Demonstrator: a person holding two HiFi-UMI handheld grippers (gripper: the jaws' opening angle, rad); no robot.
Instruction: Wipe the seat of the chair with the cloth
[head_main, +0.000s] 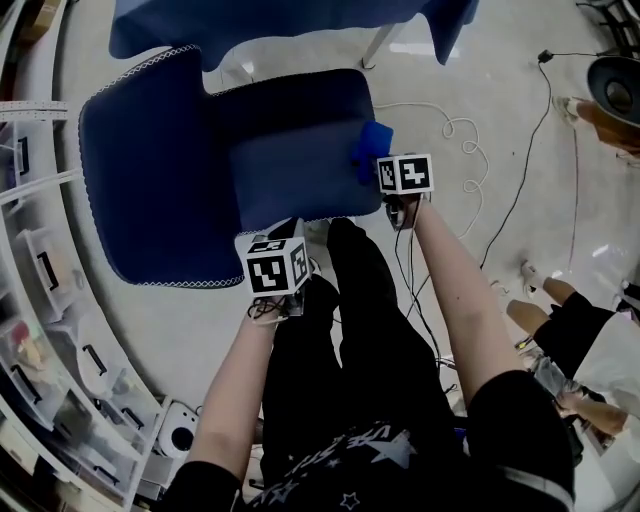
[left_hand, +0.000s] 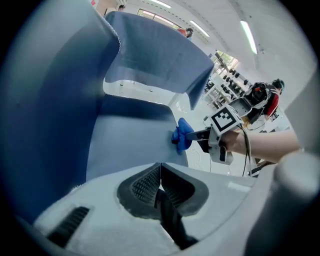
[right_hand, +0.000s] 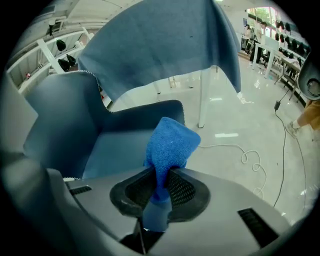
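Observation:
A dark blue upholstered chair (head_main: 160, 170) lies below me, its back at the left and its seat (head_main: 290, 160) in the middle. My right gripper (head_main: 380, 165) is shut on a bright blue cloth (head_main: 372, 150), which bunches at the seat's right edge. In the right gripper view the cloth (right_hand: 170, 142) stands up from between the jaws of that gripper (right_hand: 159, 185), over the seat (right_hand: 120, 145). My left gripper (head_main: 290, 225) hovers at the seat's front edge. Its jaws (left_hand: 160, 172) are shut on nothing. The left gripper view shows the cloth (left_hand: 182, 135) beside the seat (left_hand: 130, 145).
A table draped in blue fabric (head_main: 270, 25) stands just beyond the chair, its white leg (right_hand: 202, 95) near the seat. A white cable (head_main: 460, 130) coils on the floor at the right. Shelving (head_main: 40, 300) curves along the left. Another person's legs (head_main: 570, 330) are at the right.

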